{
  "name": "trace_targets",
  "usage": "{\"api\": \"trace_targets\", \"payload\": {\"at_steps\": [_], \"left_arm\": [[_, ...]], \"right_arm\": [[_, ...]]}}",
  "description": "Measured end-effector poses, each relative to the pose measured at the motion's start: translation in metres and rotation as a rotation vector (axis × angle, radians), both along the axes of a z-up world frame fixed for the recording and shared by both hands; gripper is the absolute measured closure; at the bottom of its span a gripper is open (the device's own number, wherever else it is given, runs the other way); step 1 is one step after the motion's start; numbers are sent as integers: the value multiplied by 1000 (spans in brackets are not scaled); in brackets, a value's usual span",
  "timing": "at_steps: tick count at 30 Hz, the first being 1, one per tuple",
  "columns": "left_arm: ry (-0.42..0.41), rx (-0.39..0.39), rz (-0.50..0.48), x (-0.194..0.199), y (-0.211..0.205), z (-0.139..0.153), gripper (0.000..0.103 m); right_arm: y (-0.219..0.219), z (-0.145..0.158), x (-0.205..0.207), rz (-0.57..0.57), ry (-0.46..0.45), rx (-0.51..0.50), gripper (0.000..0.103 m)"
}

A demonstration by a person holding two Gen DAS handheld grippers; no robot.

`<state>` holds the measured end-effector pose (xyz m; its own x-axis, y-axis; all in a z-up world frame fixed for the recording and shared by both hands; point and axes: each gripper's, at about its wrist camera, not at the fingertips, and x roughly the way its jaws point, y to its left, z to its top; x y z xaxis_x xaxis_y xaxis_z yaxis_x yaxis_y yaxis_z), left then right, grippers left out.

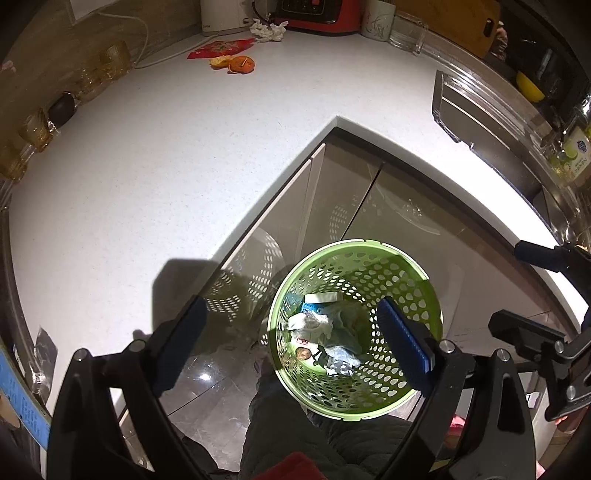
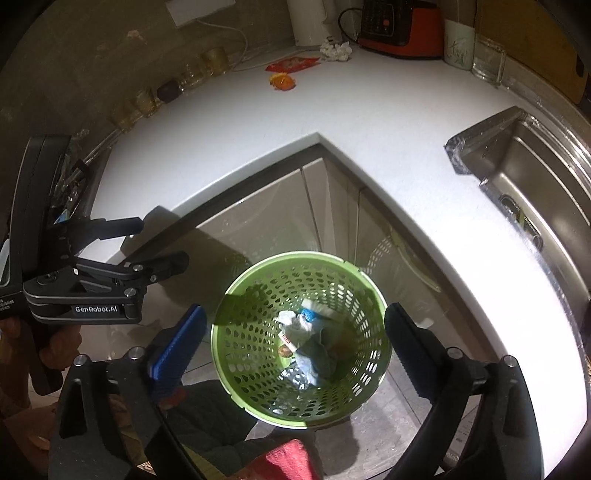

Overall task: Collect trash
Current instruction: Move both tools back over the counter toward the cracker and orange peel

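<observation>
Both grippers hang over a green perforated basket (image 1: 356,328) that stands on the floor in the inner corner of an L-shaped white tabletop (image 1: 155,177). The left gripper (image 1: 291,341) has its jaws spread wide with nothing between them; the basket shows through the gap. The right gripper (image 2: 295,345) is likewise wide open and holds nothing, directly above the basket's mouth. Inside the basket lie crumpled white tissues (image 2: 295,326), a blue-and-white packet (image 2: 314,314) and other scraps.

Far back on the tabletop, well apart from the basket, remain orange peel (image 1: 238,63), a red wrapper (image 1: 221,48) and a crumpled tissue (image 1: 267,30) beside a red appliance (image 1: 317,14). A steel sink (image 2: 532,177) is set into the tabletop at the right.
</observation>
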<state>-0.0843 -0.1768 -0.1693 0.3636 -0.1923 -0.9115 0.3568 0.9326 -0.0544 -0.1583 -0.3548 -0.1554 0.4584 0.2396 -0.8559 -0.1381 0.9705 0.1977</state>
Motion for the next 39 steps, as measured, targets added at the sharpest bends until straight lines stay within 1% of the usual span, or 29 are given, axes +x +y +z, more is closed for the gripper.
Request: {"api": "trace_targets", "payload": {"at_steps": [3,8,16,22,26,32,35,38,39], "left_arm": [[-9,0,2,4,2,4,13],[-26,-5,11,18,10,12,13],[-62,-18,44,75,37,25,13],[-95,-27,54,129,52,33,13],[-108,-51,67,168,60,37,13],[-117,-81,94,227,70,41,13],[-117,-86,102,249,76,38,13],[-114,-86,103,269,81,33,13],[-112,-86,104,276,82,31,13]], "right_arm": [[-1,5,5,-15,-10,1,3],[-1,11,19,-32,-21,0,3],[8,26,68,-69,-64,2,3],[19,32,123,-82,-94,19,3],[27,34,162,-77,-127,24,3],[45,24,236,-39,-147,14,3],[54,17,267,-16,-160,16,7],[64,7,301,2,-148,6,12],[68,3,313,10,-145,2,15]]}}
